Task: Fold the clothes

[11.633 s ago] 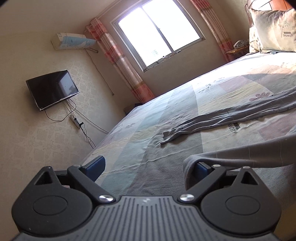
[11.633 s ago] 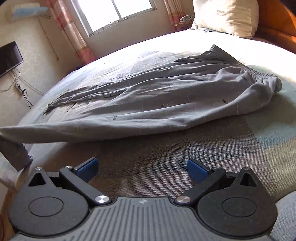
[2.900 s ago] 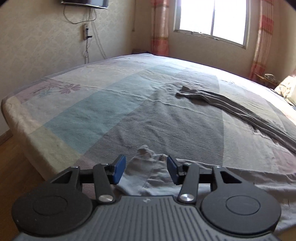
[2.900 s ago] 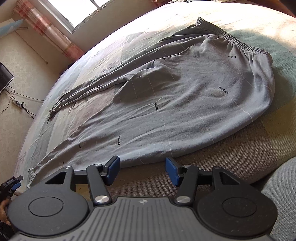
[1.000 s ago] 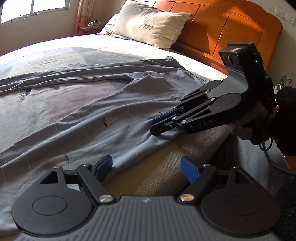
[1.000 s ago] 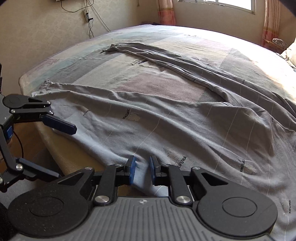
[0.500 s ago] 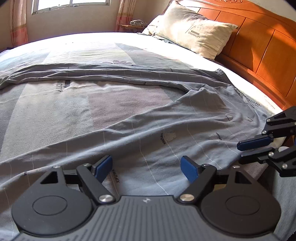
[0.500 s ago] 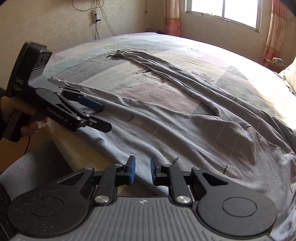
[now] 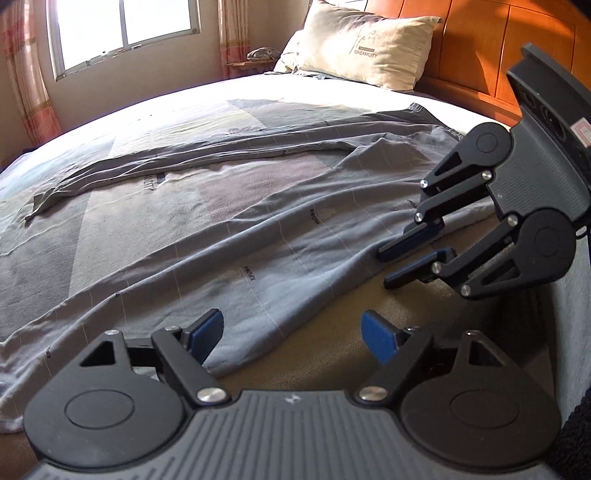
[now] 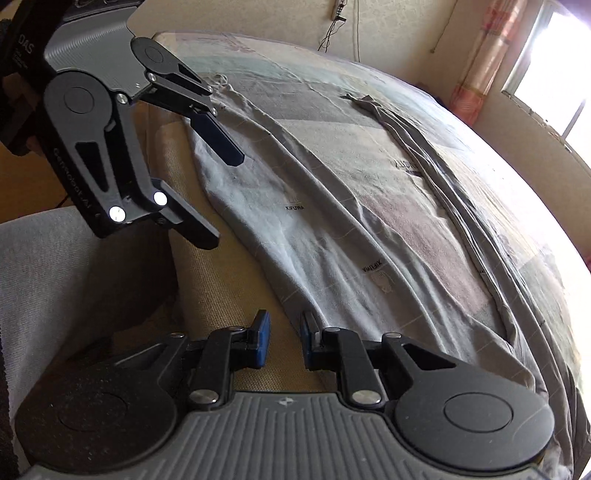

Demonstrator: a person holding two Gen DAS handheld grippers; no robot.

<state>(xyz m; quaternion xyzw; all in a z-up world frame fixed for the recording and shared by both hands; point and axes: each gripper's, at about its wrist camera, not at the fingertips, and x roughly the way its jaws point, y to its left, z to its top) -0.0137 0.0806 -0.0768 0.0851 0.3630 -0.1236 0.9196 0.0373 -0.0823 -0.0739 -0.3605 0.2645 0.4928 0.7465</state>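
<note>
Grey trousers [image 9: 258, 240] lie spread across the bed, one leg stretched far off towards the window, the nearer leg [image 10: 332, 229] along the bed's front edge. My left gripper [image 9: 291, 330] is wide open just above that leg's near edge, holding nothing; the right wrist view shows it [image 10: 212, 192] at the upper left. My right gripper [image 10: 284, 334] stands open by a narrow gap at the trouser edge. In the left wrist view its fingers [image 9: 410, 240] sit one above and one below that edge, with a gap between them.
The bed has a patchwork sheet [image 9: 129, 206], a beige mattress side [image 10: 207, 288], a pillow [image 9: 362, 48] and an orange wooden headboard [image 9: 480, 48]. A window [image 9: 122, 29] and curtain [image 10: 480, 66] are beyond. Something grey [image 10: 44, 277] is close beside the bed.
The two grippers have drawn closer together along the trousers' near edge. The left stays wide open and the right keeps its narrow gap.
</note>
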